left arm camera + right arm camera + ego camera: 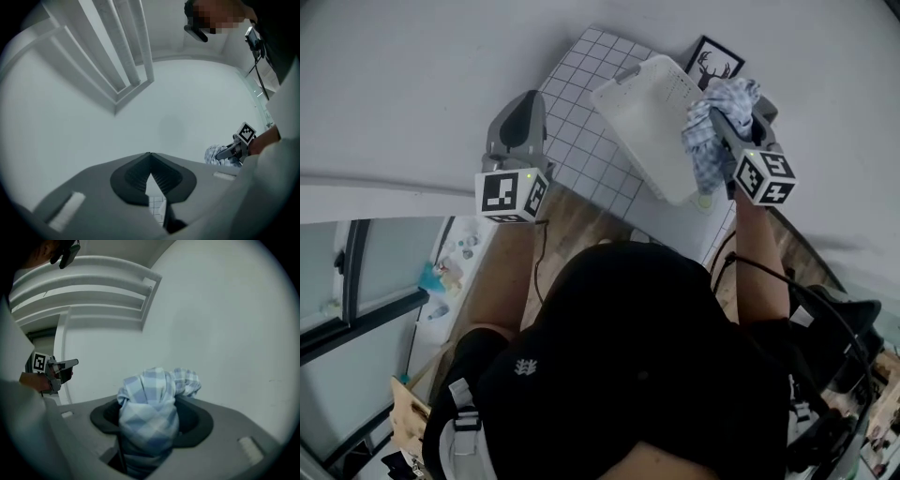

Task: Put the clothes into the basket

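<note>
A blue-and-white checked cloth point(149, 413) is gripped by the right hand-held gripper point(720, 117), whose jaws are closed on it. The fabric is seen bunched into a thick twisted wad between the pads, with a crumpled tail of finer check spilling past the tips. In the head view the cloth is held above the near right edge of a white basket point(642, 103), which lies just left of that hand-held gripper on the grid-patterned table point(577, 112). A handle slot is seen at the basket's far rim. The left hand-held gripper point(150, 157) is held well to the left of the basket, its jaws brought together at the tips with nothing between them. Black-and-white square markers are shown on both cubes. Beyond the right hand-held gripper, a framed picture point(713, 64) with an antlered deer head is seen.
</note>
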